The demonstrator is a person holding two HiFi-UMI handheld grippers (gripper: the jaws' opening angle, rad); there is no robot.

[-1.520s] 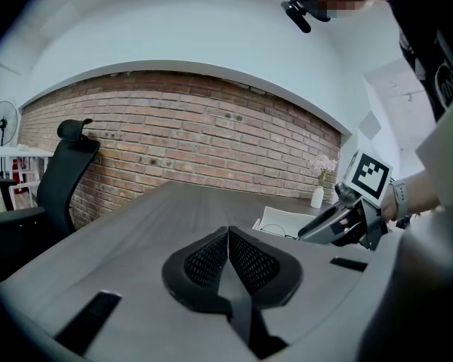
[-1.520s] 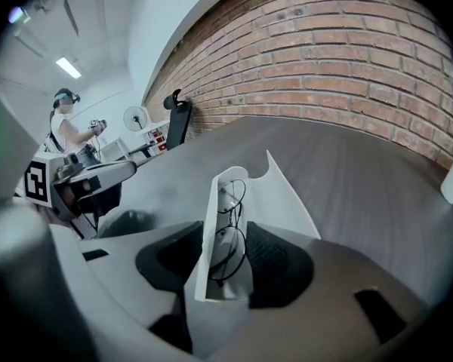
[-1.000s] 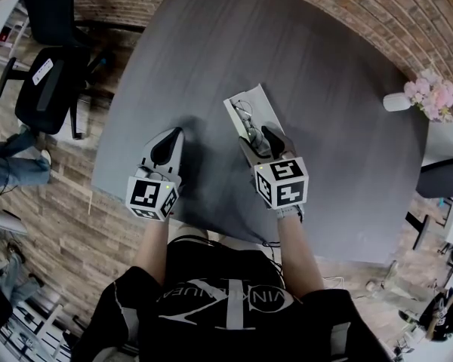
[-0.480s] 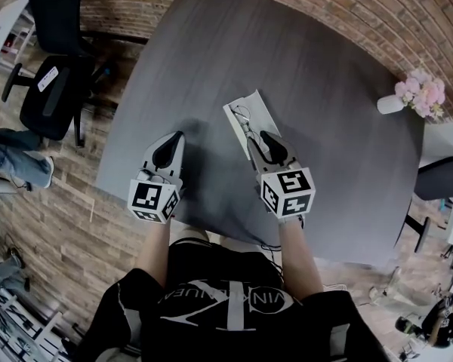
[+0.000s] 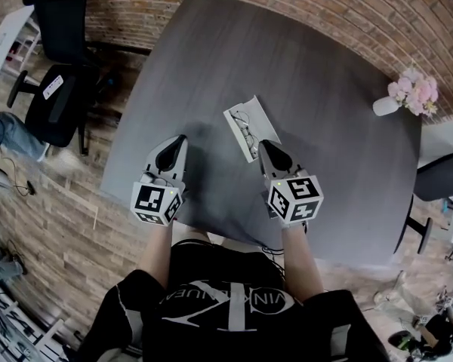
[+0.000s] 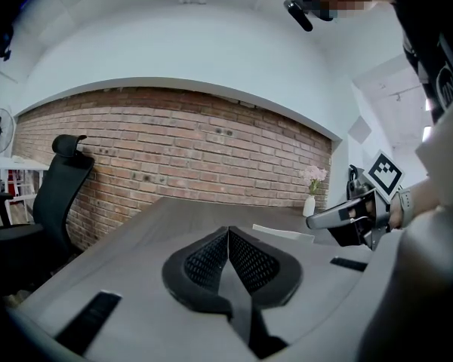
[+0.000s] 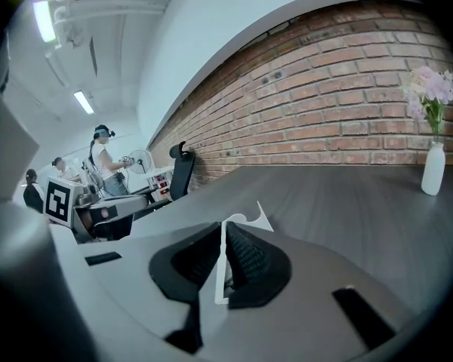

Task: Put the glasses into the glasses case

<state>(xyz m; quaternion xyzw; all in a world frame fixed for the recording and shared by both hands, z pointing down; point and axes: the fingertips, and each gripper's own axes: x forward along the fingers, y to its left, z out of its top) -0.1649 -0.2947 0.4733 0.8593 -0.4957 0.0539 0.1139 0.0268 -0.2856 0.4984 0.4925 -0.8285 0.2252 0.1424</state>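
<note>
We see the glasses [image 5: 247, 132] lying inside the open white glasses case [image 5: 254, 105], which rests on the grey worktop [image 5: 332, 149]. Our right tongs [image 5: 266, 148] hover at the case's near end. Their jaws have just been closing and now meet with nothing gripped, the case showing as a white sliver beyond them. Our left tongs [image 5: 178, 140] are clenched on nothing too, left of the case and apart from it. A vase of pink flowers [image 5: 409, 93] stands near the worktop's far right edge.
</note>
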